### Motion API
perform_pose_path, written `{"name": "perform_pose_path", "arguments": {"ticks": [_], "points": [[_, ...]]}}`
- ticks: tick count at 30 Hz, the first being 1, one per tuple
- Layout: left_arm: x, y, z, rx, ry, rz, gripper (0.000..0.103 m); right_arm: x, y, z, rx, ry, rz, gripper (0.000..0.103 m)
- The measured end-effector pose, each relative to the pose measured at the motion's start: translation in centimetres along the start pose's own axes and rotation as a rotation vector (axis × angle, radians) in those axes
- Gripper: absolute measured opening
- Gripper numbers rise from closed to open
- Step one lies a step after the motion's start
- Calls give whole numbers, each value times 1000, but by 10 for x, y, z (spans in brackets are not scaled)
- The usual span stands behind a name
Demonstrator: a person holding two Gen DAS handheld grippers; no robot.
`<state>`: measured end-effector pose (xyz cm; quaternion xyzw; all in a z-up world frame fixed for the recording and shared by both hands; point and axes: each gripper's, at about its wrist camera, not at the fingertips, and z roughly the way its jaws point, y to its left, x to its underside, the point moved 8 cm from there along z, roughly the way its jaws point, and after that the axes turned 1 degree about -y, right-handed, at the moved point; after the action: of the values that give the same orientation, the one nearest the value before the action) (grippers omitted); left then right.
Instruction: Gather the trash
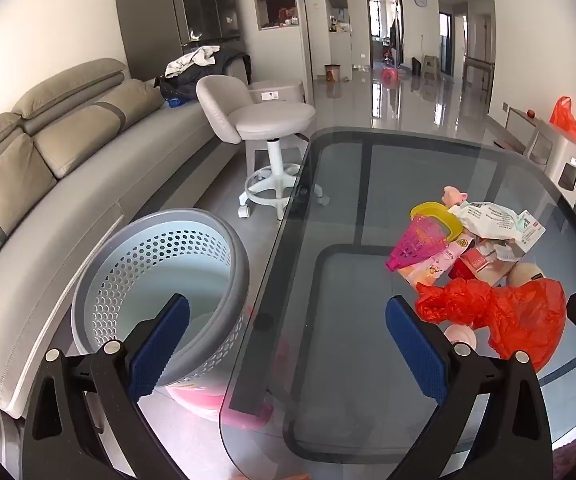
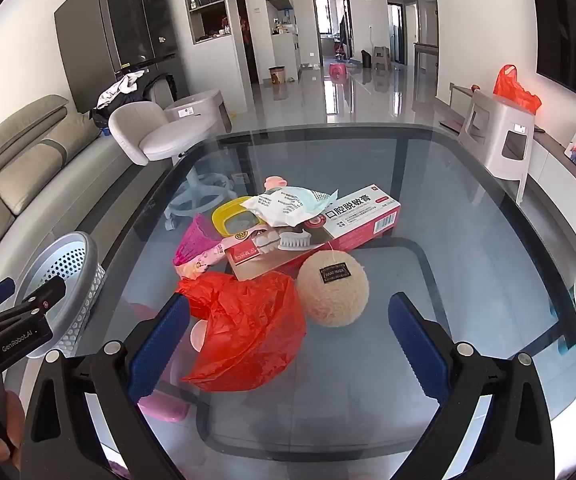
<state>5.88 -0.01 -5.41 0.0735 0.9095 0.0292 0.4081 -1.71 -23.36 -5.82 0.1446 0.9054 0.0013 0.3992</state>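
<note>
A heap of trash lies on the glass table (image 2: 468, 248): a crumpled red plastic bag (image 2: 243, 332), a beige round sponge (image 2: 332, 289), a red-and-white toothpaste box (image 2: 362, 216), a white wrapper (image 2: 288, 206), a yellow lid (image 2: 233, 220) and a pink mesh piece (image 2: 195, 246). My right gripper (image 2: 288, 344) hovers open just in front of the red bag and sponge, touching neither. My left gripper (image 1: 288, 348) stands open over the table's left edge, with the red bag (image 1: 504, 316) to its right. A grey perforated bin (image 1: 159, 280) sits on the floor beside the table.
A grey sofa (image 1: 47, 184) runs along the left, with a white swivel stool (image 1: 263, 128) at the table's far corner. A grey plastic stool with another red bag (image 2: 514, 88) stands at the right. Something pink (image 1: 207, 400) lies on the floor under the bin.
</note>
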Motion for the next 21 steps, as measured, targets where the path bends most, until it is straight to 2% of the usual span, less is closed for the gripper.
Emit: {"name": "perform_pose_path", "arguments": {"ticks": [21], "points": [[-9, 6, -3, 7, 3, -14, 97, -1, 1, -1, -3, -6, 1, 95]]}}
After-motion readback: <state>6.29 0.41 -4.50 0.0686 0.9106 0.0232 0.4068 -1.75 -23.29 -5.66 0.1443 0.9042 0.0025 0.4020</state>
